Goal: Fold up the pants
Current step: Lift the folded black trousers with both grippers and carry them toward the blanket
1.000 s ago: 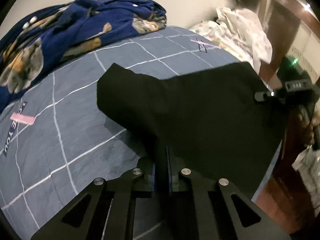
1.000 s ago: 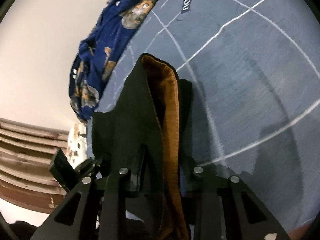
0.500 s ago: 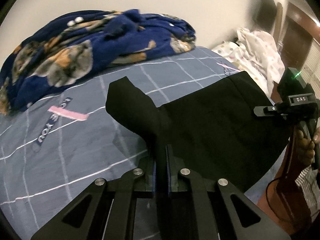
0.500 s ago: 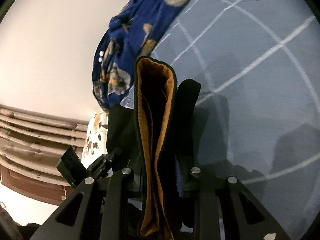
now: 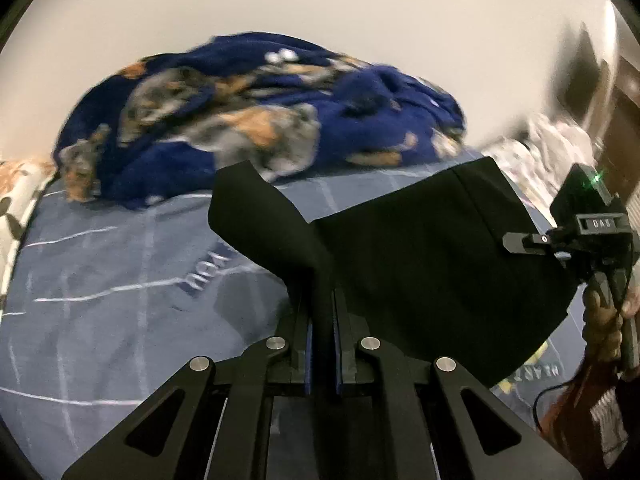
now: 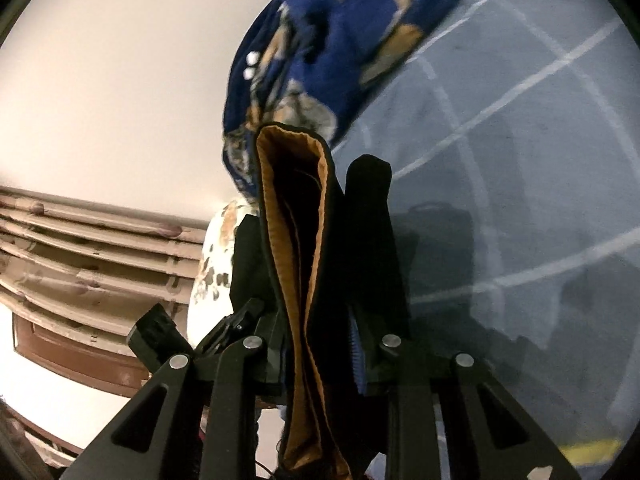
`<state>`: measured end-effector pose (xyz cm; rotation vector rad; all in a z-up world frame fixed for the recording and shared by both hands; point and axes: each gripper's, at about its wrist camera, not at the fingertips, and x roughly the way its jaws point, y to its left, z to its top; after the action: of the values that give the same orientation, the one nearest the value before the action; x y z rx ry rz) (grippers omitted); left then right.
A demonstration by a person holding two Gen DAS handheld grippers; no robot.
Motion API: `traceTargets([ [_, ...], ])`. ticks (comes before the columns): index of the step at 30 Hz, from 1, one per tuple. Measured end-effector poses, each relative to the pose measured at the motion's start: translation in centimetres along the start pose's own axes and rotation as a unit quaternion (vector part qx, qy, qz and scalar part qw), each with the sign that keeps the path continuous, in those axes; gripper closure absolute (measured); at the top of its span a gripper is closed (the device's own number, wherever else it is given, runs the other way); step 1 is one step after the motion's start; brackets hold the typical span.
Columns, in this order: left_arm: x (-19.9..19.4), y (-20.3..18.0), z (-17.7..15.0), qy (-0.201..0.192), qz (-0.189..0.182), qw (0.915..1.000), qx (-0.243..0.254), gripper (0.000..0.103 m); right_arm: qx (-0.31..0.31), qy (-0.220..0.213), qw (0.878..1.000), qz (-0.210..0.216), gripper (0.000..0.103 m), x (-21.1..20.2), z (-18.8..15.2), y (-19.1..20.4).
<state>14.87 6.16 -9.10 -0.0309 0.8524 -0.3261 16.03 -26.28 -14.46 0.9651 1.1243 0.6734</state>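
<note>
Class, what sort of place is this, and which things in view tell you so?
Most likely a bedroom: a bed under a blue-grey sheet, a rumpled blue blanket heaped on it, and a patterned pillow at its edge.

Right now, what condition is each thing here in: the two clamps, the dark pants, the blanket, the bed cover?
Left gripper: shut on a thin edge of the black pants.
Right gripper: clamped on a thick bunch of the pants, orange lining showing.
Black pants: held up, stretched between both grippers above the bed.
Blue blanket: crumpled in a heap.
Bedsheet: spread flat.
</note>
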Motion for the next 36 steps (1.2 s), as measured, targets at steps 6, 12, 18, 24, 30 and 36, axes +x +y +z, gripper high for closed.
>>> traceTargets([
  [6,-0.6,6.0,2.7,-0.026,0.042,0.9985,-0.023,0.096,-0.003,0.015,0.999,0.03,0.08,5.7,3.1,2.4],
  [12,0.3,11.0,4.9,-0.043,0.077,0.9949,-0.049,0.096,-0.001,0.023,0.998,0.06,0.08,10.9,6.6,3.6],
  [18,2.8,15.1,5.8,-0.035,0.107,0.9914,-0.067,0.096,0.009,0.026,0.998,0.063,0.08,15.4,9.6,2.9],
  [24,5.2,18.8,4.0,-0.014,0.136,0.9864,-0.092,0.096,0.03,0.014,0.998,0.044,0.081,16.5,10.8,0.0],
  [30,6.6,20.0,2.1,0.006,0.162,0.9827,-0.09,0.093,-0.002,0.015,1.0,-0.019,0.081,16.7,11.2,-0.6],
  [36,7.7,20.0,0.8,0.007,0.184,0.9792,-0.085,0.069,-0.015,0.004,0.998,-0.061,0.074,16.9,10.9,-1.4],
])
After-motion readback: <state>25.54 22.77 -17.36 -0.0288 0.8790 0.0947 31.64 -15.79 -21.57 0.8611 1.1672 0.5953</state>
